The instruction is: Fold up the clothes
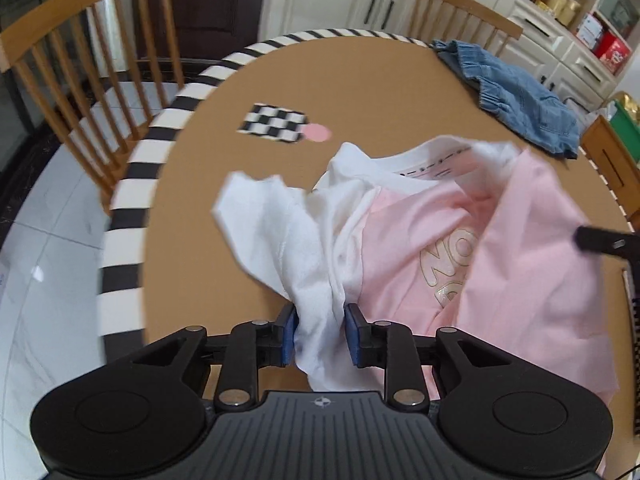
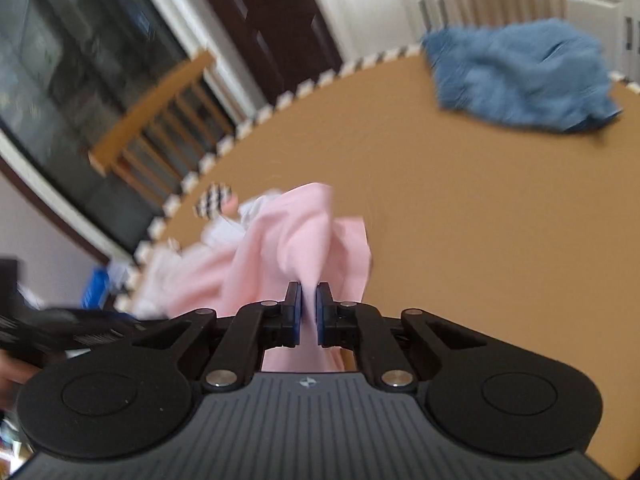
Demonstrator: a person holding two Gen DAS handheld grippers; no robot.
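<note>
A pink T-shirt point(image 1: 420, 232) with white sleeves and gold lettering lies crumpled on the tan table point(image 1: 240, 240). In the left wrist view my left gripper point(image 1: 320, 332) is shut on a bunched white sleeve, which fills the gap between the blue pads. The right wrist view is blurred. There my right gripper point(image 2: 308, 312) is shut on a fold of the shirt's pink cloth point(image 2: 280, 248), lifted off the table point(image 2: 480, 240). A black part of the right gripper shows at the right edge of the left wrist view.
A blue denim garment point(image 1: 520, 96) point(image 2: 520, 72) lies at the table's far right. A checkered marker point(image 1: 274, 122) with a pink dot point(image 1: 316, 133) sits far left. Wooden chairs point(image 1: 80, 52) point(image 1: 460, 8) stand around the black-and-white striped table rim point(image 1: 132, 200). White cabinets point(image 1: 560, 52) stand behind.
</note>
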